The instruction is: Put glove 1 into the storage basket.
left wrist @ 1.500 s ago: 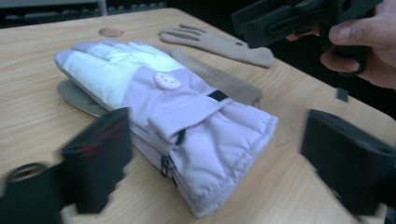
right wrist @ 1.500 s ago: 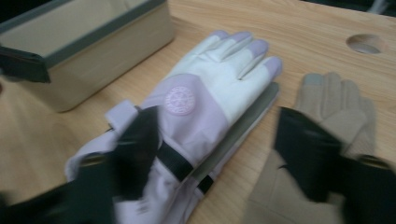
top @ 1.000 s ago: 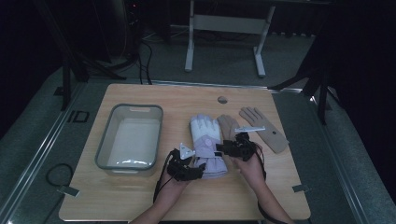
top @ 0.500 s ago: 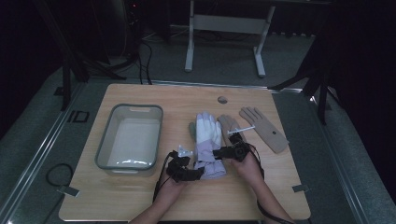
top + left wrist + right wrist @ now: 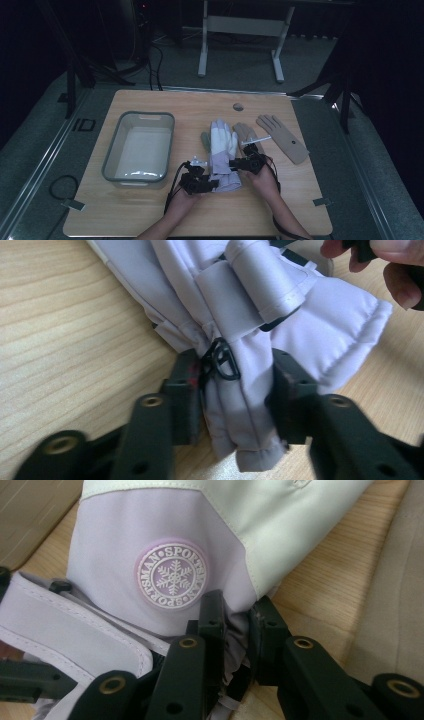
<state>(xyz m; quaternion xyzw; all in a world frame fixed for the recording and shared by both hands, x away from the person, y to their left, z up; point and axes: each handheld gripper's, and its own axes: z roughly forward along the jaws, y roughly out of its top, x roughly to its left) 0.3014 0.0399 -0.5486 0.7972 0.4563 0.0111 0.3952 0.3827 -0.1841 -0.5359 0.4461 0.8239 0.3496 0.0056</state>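
Wooden bench [image 5: 150, 215] carries a grey tub [image 5: 112, 160] at left, tan gloves [image 5: 281, 137] at right, and the lilac-and-white ski glove [image 5: 222, 155] lying flat between them, cuff toward the person. Left tongs [image 5: 232, 395] are nearly closed, pinching the cuff fabric beside a small black clip [image 5: 222, 360]. Right tongs [image 5: 235, 625] pinch a fold at the cuff's other edge, below the snowflake badge [image 5: 172, 575]. Risk: both bites are shallow, so slick fabric may slip out on lifting; the clip could snag.
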